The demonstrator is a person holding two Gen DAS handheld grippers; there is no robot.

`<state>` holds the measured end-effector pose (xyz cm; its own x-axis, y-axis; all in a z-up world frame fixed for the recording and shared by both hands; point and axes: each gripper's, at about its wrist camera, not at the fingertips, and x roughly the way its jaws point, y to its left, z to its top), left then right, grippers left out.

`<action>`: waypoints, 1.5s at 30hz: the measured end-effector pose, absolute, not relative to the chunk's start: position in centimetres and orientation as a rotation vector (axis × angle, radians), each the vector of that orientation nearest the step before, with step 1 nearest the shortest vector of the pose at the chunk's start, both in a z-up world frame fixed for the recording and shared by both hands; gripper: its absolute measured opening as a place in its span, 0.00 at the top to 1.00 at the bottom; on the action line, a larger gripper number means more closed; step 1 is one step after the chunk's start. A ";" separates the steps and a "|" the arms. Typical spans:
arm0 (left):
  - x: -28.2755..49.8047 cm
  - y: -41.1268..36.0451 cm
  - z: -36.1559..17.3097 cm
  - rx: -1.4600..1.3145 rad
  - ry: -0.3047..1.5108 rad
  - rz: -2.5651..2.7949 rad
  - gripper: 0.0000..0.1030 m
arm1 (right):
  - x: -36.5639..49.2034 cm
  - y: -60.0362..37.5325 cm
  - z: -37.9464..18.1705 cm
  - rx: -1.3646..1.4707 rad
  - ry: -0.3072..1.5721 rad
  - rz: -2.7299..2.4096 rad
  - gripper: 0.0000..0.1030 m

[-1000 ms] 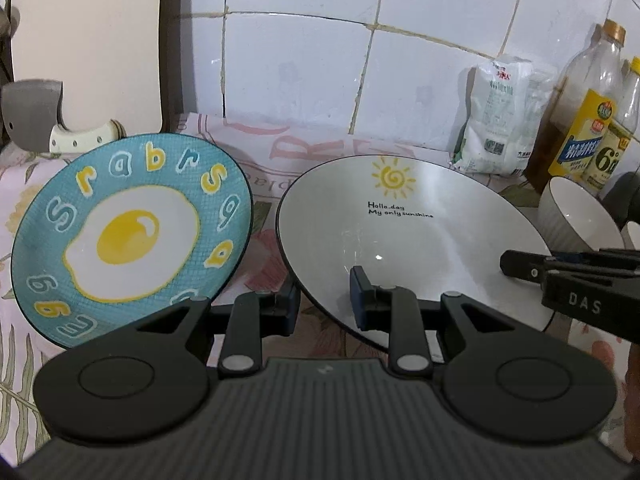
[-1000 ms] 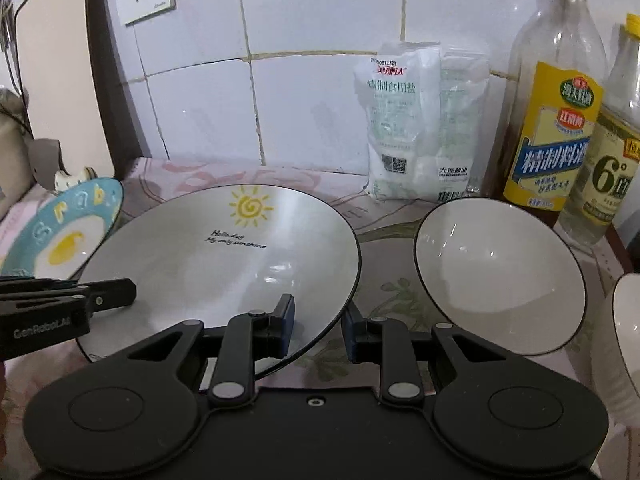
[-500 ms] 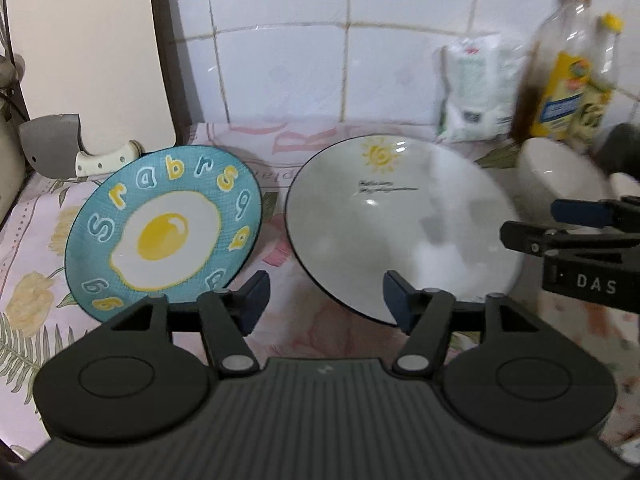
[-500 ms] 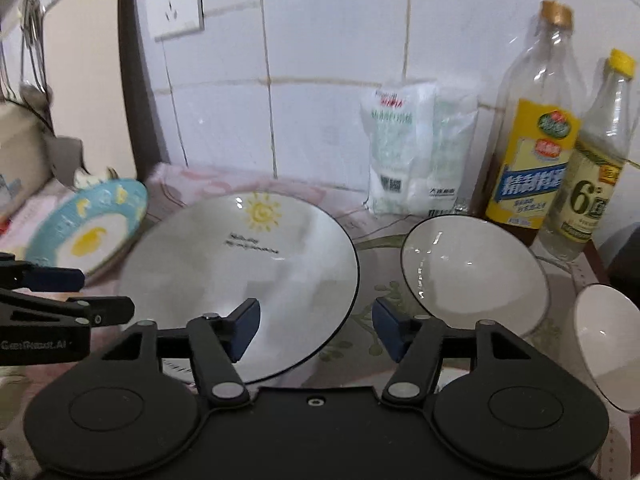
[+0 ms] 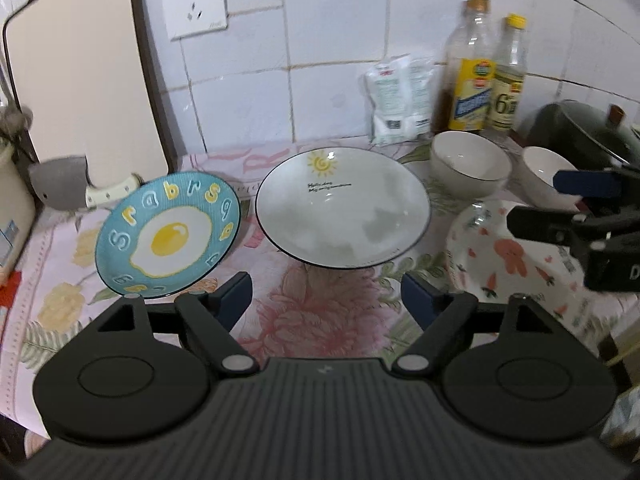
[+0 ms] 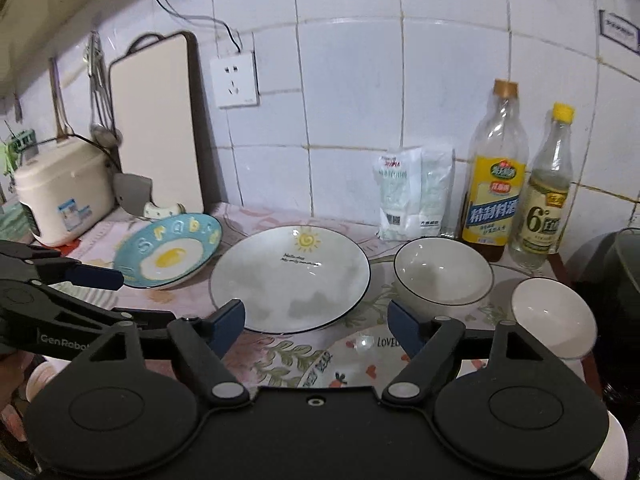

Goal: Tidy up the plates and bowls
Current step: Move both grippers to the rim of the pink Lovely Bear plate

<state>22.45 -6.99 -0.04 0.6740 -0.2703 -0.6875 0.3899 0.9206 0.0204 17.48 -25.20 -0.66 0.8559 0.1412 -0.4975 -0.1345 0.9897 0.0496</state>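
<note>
A white plate with a sun drawing (image 5: 342, 208) (image 6: 290, 278) rests on the flowered cloth, with a blue fried-egg plate (image 5: 168, 236) (image 6: 170, 256) to its left. Two white bowls (image 6: 442, 274) (image 6: 554, 316) stand to its right, and a patterned plate (image 5: 516, 264) (image 6: 360, 356) lies nearer. My left gripper (image 5: 326, 300) hovers short of the sun plate, its jaws opening with nothing between them. Pulled back above the patterned plate, my right gripper (image 6: 316, 320) is likewise opening and holds nothing.
Against the tiled wall stand two bottles (image 6: 496, 184), a white bag (image 6: 414, 194) and a cutting board (image 6: 160, 120). A rice cooker (image 6: 60, 192) and a cleaver (image 5: 64, 182) sit at the left. A dark pot (image 5: 580, 132) stands at the far right.
Both grippers let go of the sun plate's near rim, opened wide and drew back and upward. The plate now lies free on the cloth.
</note>
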 end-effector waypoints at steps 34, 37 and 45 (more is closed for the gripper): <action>16.0 -11.6 -1.5 0.026 0.757 -0.587 0.13 | 5.4 -30.5 -8.2 0.215 0.501 0.049 0.18; 16.6 -11.8 -2.3 0.002 0.754 -0.581 0.14 | 6.0 -31.1 -9.7 0.260 0.502 0.016 0.18; 16.8 -13.2 -3.9 0.032 0.639 -0.501 0.15 | 7.7 -32.0 -11.9 0.190 0.472 -0.081 0.18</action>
<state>16.77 -13.22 -3.87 0.6885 -0.4378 -0.5782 0.4568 0.8810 -0.1231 7.71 -32.02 -11.89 0.8877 -0.0335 -0.4592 0.1214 0.9791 0.1632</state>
